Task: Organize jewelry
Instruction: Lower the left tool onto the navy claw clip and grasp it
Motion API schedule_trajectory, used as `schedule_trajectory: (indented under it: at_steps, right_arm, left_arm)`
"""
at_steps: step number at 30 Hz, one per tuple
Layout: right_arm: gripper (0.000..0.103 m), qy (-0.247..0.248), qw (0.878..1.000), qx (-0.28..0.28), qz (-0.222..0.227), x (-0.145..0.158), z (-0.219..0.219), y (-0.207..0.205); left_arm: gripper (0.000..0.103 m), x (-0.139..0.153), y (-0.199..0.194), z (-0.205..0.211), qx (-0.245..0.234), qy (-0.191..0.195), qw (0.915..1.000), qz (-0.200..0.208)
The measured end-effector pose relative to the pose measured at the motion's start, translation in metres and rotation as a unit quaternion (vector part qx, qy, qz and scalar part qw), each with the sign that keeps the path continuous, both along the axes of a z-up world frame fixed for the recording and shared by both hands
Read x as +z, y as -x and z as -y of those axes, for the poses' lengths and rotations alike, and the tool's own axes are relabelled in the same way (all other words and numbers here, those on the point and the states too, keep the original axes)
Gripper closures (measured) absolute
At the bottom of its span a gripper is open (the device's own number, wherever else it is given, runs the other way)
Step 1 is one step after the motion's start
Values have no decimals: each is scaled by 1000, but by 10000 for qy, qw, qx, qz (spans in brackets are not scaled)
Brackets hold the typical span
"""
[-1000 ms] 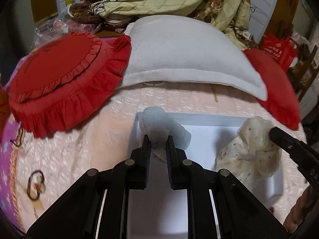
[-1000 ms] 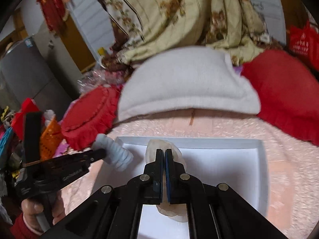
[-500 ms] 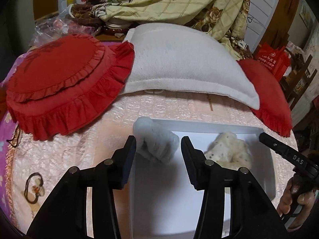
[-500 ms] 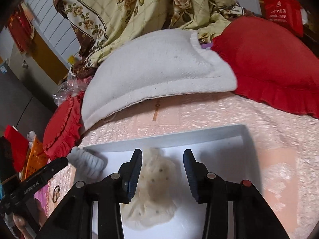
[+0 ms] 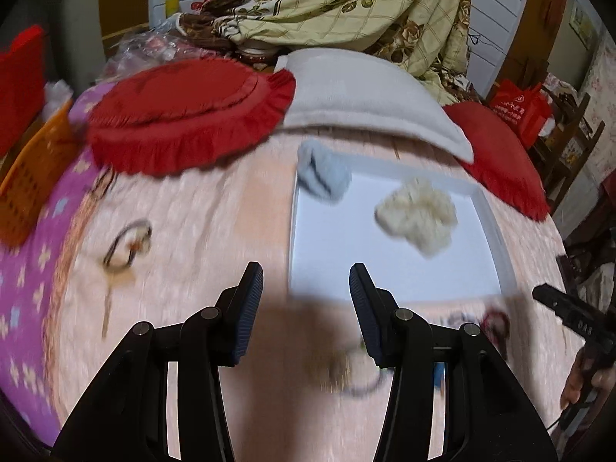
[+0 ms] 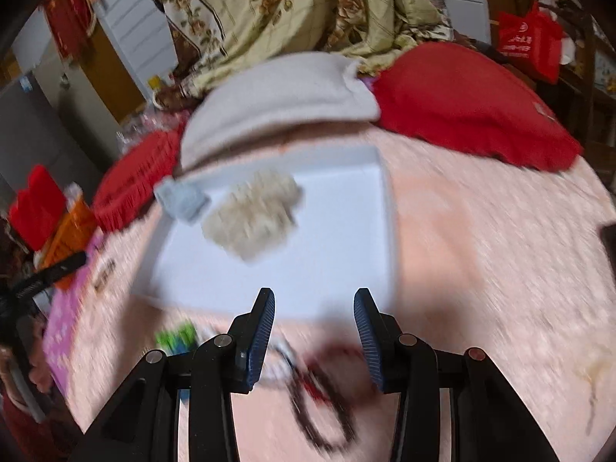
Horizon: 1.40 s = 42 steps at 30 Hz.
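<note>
A white tray (image 5: 496,238) lies on the pink bedspread. A pale blue scrunchie (image 5: 325,173) sits at its far left corner and a cream dotted scrunchie (image 5: 417,215) lies beside it; both show in the right wrist view, the blue scrunchie (image 6: 181,200) and the cream scrunchie (image 6: 254,215). My left gripper (image 5: 306,312) is open and empty, near the tray's front left edge. My right gripper (image 6: 313,331) is open and empty above dark bead strands (image 6: 323,404) on the bedspread. A blurred ring-shaped piece (image 5: 354,377) lies by the left gripper.
Red ruffled cushions (image 5: 184,111), a white pillow (image 5: 365,96) and a floral quilt (image 5: 346,7) fill the head of the bed. An orange basket (image 5: 34,177) stands at the left. A green and blue item (image 6: 177,340) lies in front of the tray.
Both grippers opened, let go of the scrunchies in the tray, and pulled back toward the near edge of the bed. The scrunchies stay in the tray.
</note>
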State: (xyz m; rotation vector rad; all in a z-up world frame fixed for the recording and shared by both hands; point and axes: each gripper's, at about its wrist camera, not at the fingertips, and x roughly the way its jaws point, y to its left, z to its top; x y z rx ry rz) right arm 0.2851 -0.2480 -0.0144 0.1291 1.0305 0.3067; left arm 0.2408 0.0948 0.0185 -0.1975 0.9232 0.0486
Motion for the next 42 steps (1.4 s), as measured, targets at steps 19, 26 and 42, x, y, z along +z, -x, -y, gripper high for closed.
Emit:
schedule_trajectory:
  at_steps: [19,26,42]
  right_arm:
    - [38,-552,9920,-511,1011,-16,27,112]
    - [53,-678,9962,-350,412,-49,19,95]
    - [53,-861,9951,-339,353,-64,26,79]
  left_arm:
    - [57,-37,72,37,-108,162,9996,-181]
    - [57,-57,43,76,-724,98,9961,-499]
    - [57,-94,13,115,-857,951,9859,-1081]
